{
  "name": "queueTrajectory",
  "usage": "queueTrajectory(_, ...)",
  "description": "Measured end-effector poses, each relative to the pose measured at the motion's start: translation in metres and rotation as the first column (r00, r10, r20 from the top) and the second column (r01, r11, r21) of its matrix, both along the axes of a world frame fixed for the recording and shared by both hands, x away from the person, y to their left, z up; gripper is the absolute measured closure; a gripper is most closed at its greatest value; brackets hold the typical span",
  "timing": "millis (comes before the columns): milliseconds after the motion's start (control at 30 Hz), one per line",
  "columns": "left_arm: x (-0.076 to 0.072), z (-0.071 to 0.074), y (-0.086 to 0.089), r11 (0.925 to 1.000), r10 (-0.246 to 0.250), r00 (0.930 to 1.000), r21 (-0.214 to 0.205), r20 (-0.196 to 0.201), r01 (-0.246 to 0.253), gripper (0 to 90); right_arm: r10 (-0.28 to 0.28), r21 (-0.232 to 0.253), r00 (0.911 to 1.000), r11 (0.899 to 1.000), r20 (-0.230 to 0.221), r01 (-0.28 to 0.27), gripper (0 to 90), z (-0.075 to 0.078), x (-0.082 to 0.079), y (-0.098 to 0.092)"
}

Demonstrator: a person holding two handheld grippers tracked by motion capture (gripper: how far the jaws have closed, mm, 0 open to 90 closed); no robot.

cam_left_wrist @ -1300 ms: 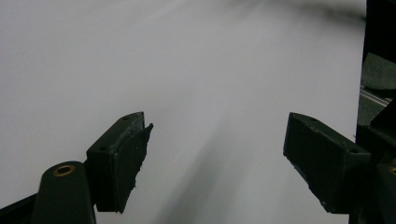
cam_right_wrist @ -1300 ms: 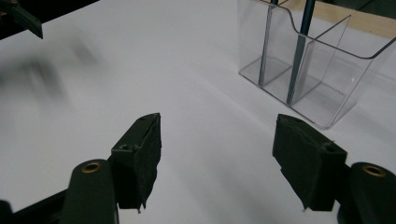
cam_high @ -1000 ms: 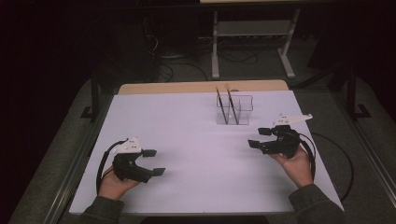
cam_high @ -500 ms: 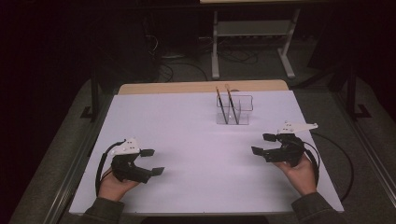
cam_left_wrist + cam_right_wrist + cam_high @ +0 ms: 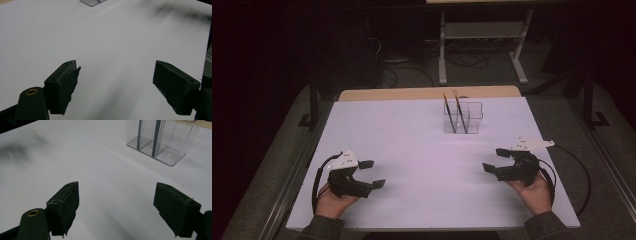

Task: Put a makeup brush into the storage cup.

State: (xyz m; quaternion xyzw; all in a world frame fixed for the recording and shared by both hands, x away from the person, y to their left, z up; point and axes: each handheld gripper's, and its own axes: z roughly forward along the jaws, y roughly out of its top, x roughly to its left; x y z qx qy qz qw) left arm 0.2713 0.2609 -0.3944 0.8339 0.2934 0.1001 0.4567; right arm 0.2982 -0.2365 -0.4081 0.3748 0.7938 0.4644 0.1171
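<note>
At the near edge of the worktop (image 5: 422, 150) we find both claws resting low in the person's hands. Left claw (image 5: 373, 174) is released, nothing between its jaws. Right claw (image 5: 495, 160) has just been opening and is likewise empty, well apart from the holder. Farther back, the clear holder (image 5: 463, 118) stands upright with two pencils (image 5: 450, 112) leaning inside. We judge the placing done; nothing loose is left on the sheet.

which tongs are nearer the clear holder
Right. The right tongs sit just below and right of the clear holder; the left tongs lie far off toward the table's near left corner.
</note>
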Motion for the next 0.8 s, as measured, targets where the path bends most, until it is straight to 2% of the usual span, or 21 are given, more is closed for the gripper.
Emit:
queueTrajectory(333,-0.006,0.001,0.009,0.9987,0.046,0.9987,-0.023,0.02,-0.046,19.1,-0.014,0.004,0.9999,1.0,0.004,0.014,18.2,-0.004,-0.009,-0.001)
queueTrajectory(800,-0.011,-0.002,0.015,0.9974,0.066,0.9976,-0.031,0.021,-0.065,19.2,-0.029,0.012,0.9994,1.0,0.017,0.029,18.1,-0.006,-0.017,-0.005)
